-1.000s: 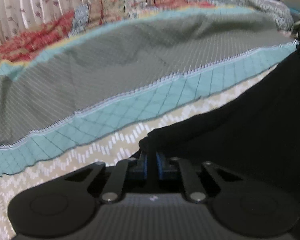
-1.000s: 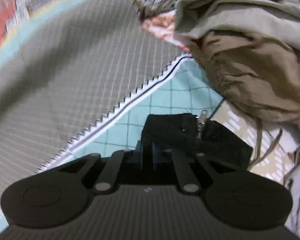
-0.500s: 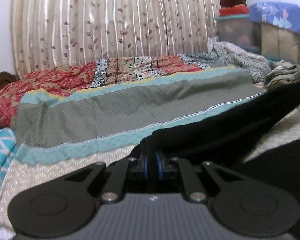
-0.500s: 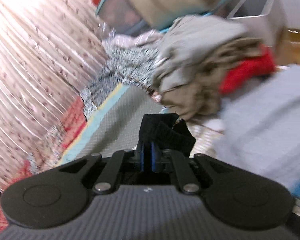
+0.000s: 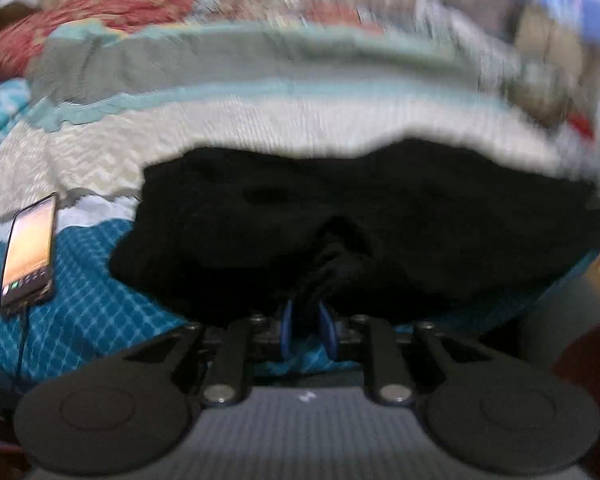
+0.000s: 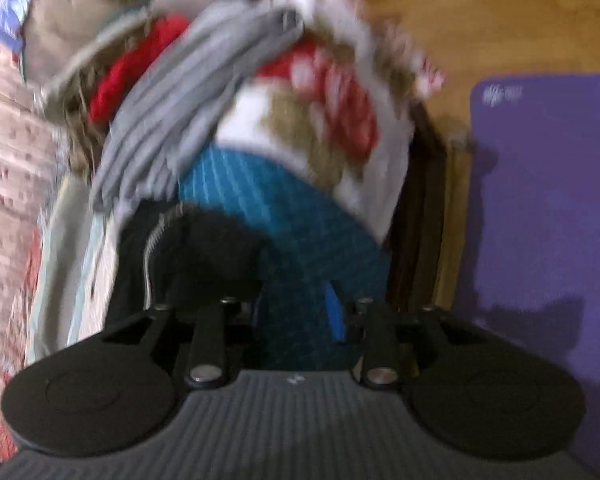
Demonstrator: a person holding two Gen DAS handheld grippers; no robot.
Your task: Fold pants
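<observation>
Both grippers, left [image 5: 307, 330] and right [image 6: 300, 316], have just been opening, jaws parted and empty, to drop the pants [image 5: 340, 220] folded onto the bed [image 5: 100, 300]

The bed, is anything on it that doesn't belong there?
Yes, a phone lies on the blue checked blanket, screen lit, left of the black pants. It could be knocked while folding. A heap of clothes is piled at the bed's far end.
</observation>
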